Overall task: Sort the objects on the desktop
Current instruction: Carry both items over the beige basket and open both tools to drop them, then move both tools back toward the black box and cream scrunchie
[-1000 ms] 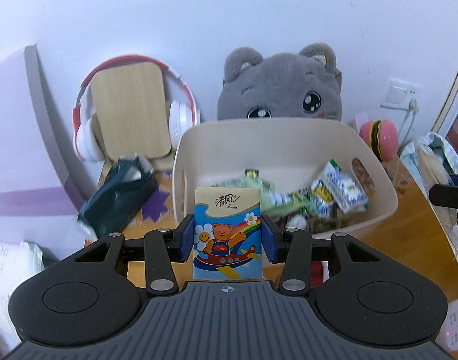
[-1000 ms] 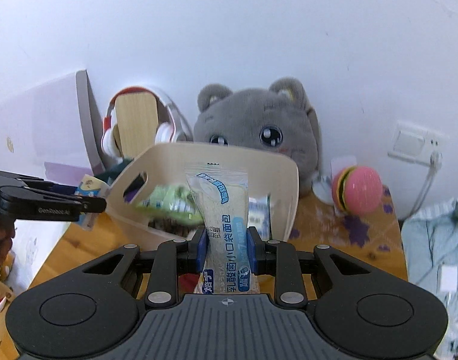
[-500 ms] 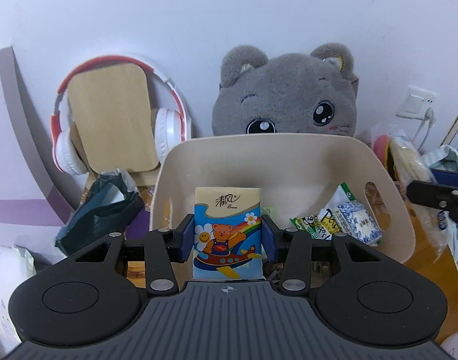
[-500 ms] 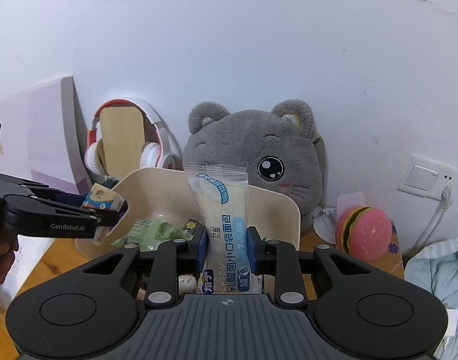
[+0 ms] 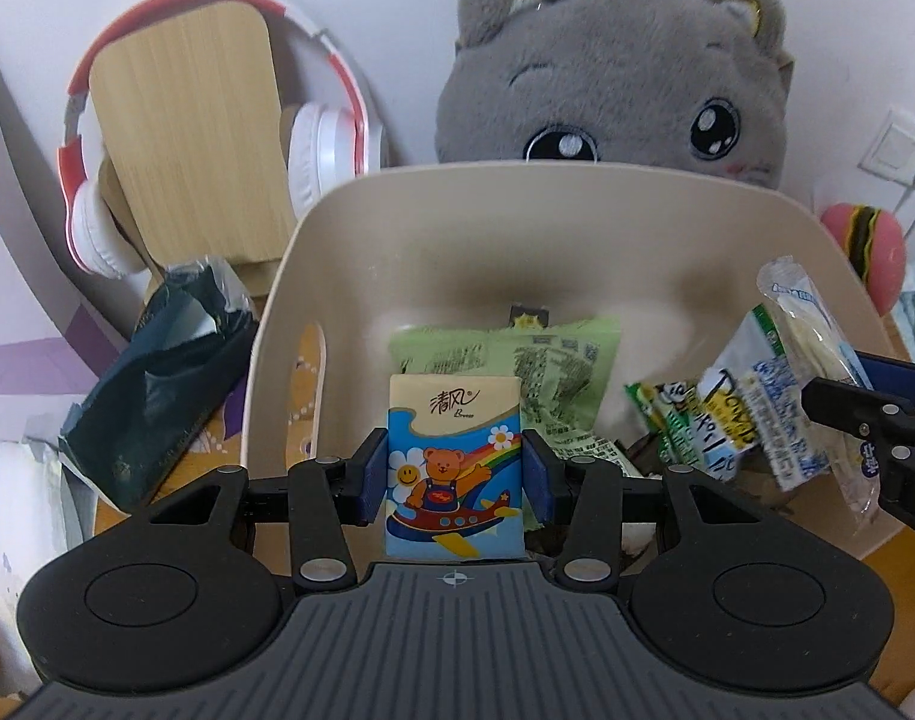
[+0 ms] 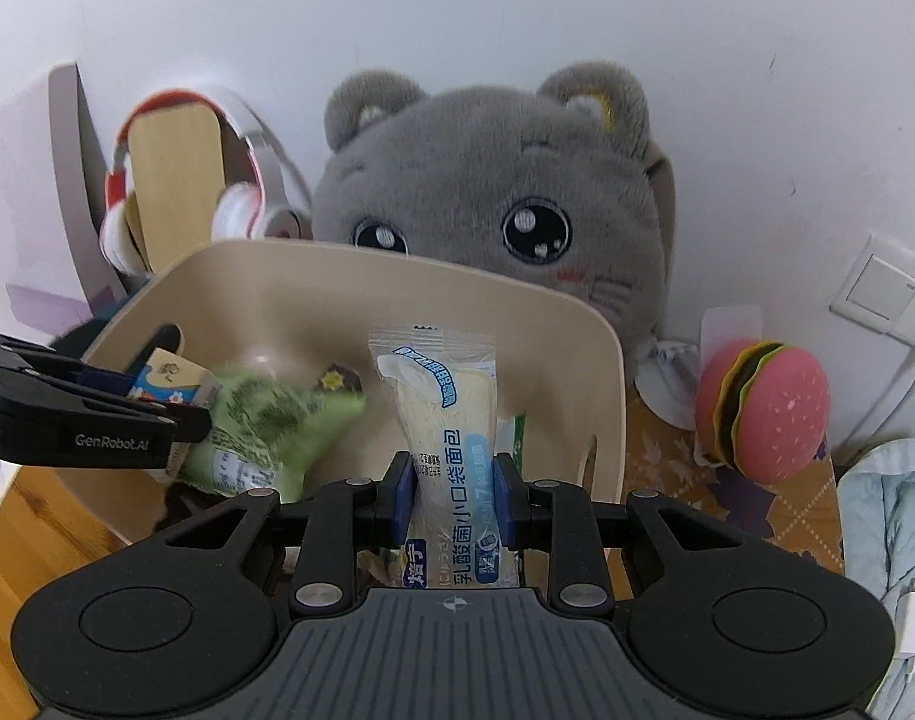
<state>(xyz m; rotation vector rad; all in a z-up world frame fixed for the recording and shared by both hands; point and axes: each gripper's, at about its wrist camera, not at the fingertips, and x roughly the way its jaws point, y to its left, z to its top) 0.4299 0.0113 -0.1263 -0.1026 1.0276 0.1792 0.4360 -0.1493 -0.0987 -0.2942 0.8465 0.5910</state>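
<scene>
My left gripper (image 5: 454,474) is shut on a tissue pack (image 5: 454,468) with a cartoon bear, held over the left part of the beige basket (image 5: 517,204). My right gripper (image 6: 454,495) is shut on a clear bread packet (image 6: 442,420) with blue print, held over the basket's right part (image 6: 361,276). The basket holds a green snack bag (image 5: 535,372) and several other packets (image 5: 685,420). The bread packet and right gripper also show at the right of the left wrist view (image 5: 817,360). The left gripper with the tissue pack shows at the left of the right wrist view (image 6: 85,420).
A grey plush cat (image 5: 613,78) stands against the wall behind the basket. Red-and-white headphones on a wooden stand (image 5: 187,132) and a dark bag (image 5: 151,396) are to the left. A pink burger toy (image 6: 763,408) and a wall socket (image 6: 883,294) are to the right.
Both grippers have moved forward and down over the basket with their packs still held. The basket and plush cat now look larger and closer.
</scene>
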